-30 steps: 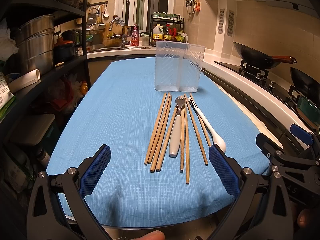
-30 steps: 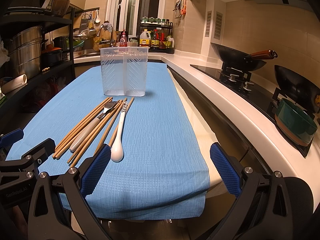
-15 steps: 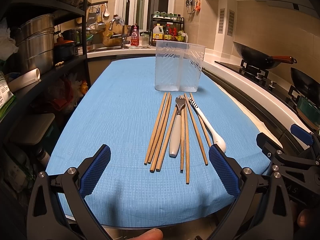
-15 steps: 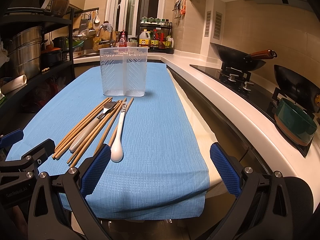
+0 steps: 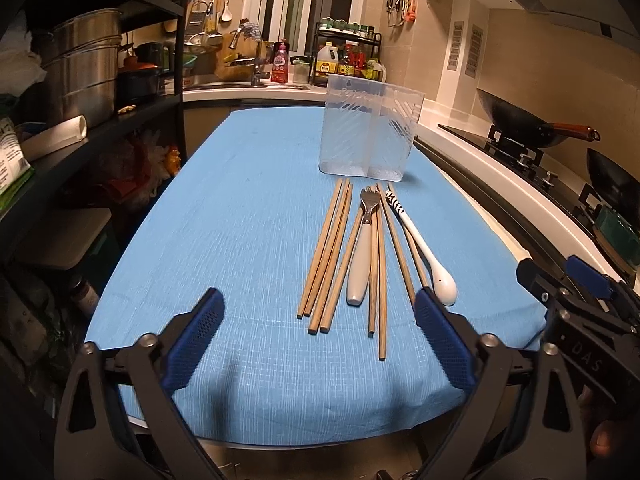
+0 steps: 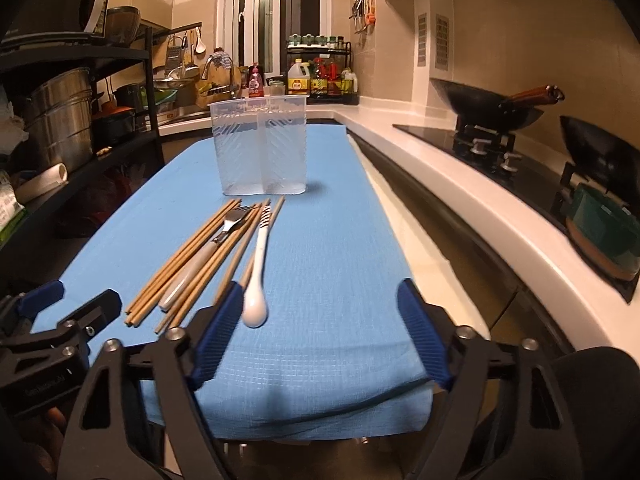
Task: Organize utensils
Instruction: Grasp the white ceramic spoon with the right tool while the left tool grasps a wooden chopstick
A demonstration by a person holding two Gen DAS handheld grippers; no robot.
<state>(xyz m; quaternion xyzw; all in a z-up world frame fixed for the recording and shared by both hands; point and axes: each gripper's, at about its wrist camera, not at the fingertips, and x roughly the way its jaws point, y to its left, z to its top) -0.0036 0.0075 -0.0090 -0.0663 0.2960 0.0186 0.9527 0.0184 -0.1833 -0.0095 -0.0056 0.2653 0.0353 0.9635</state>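
Observation:
Several wooden chopsticks (image 5: 328,252), a fork (image 5: 362,248) with a pale handle and a white spoon (image 5: 430,268) with a striped handle end lie side by side on the blue cloth (image 5: 240,220). A clear two-compartment plastic holder (image 5: 370,132) stands upright and empty behind them. My left gripper (image 5: 320,340) is open and empty, low at the cloth's near edge, just short of the chopstick ends. My right gripper (image 6: 320,332) is open and empty; its left finger (image 6: 218,336) is right beside the spoon bowl (image 6: 254,308). The chopsticks (image 6: 192,264), the fork (image 6: 200,258) and the holder (image 6: 260,148) show in the right wrist view too.
A black shelf rack (image 5: 80,120) with steel pots stands left of the table. A white counter (image 6: 460,184) with a stove, woks (image 6: 492,108) and a green pot (image 6: 604,232) runs along the right. A sink and bottles are at the back.
The right gripper has moved forward and left, so its left finger now sits beside the spoon bowl. The left gripper has shifted slightly left. The utensils have not moved.

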